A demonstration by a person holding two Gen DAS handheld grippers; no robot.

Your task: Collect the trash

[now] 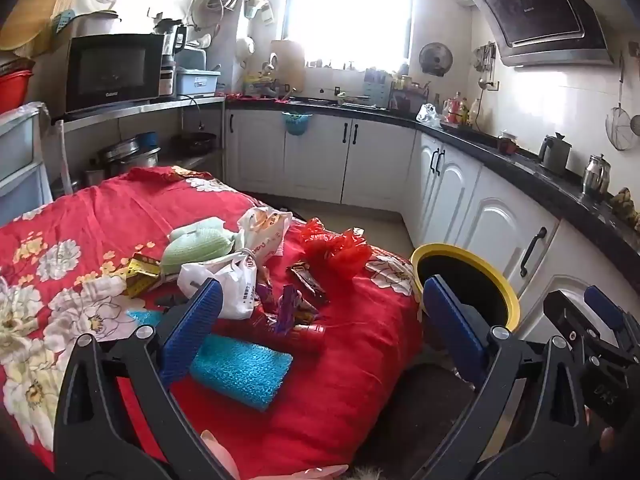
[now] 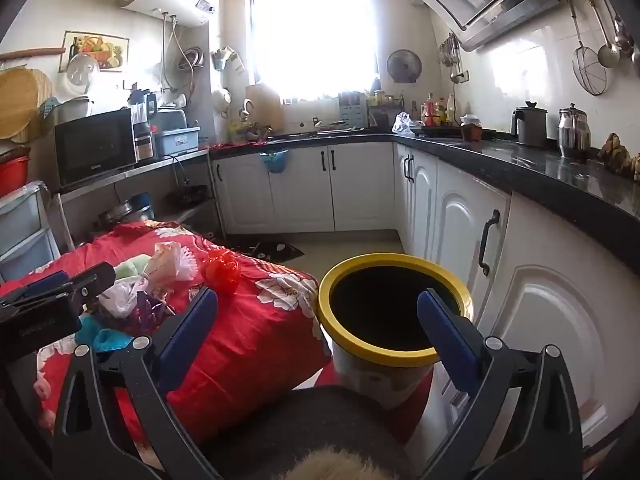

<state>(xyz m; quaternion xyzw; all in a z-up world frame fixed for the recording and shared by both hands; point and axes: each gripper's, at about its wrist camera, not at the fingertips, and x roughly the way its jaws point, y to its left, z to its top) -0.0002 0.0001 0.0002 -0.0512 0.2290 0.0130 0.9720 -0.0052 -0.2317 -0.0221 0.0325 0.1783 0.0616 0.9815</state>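
Observation:
Trash lies scattered on a red flowered cloth (image 1: 344, 380): a blue sponge (image 1: 244, 372), a white plastic bag (image 1: 228, 284), a crumpled red bag (image 1: 340, 248), dark snack wrappers (image 1: 308, 284), purple wrappers (image 1: 288, 308) and a pale green pouch (image 1: 196, 248). My left gripper (image 1: 324, 320) hovers open over the sponge and wrappers, holding nothing. A yellow-rimmed bin (image 2: 394, 312) stands beside the table. My right gripper (image 2: 318, 328) stays open just before the bin's mouth, empty. The red bag (image 2: 222, 268) also shows in the right wrist view. The left gripper's body (image 2: 48, 300) is at that view's left edge.
White cabinets (image 2: 452, 216) under a black countertop (image 2: 540, 172) run along the right and back. A microwave (image 1: 114, 72) sits on a metal shelf at left, plastic drawers (image 1: 20, 160) beside it. Kettles (image 2: 530, 124) stand on the counter. Tiled floor (image 2: 352, 244) lies beyond the table.

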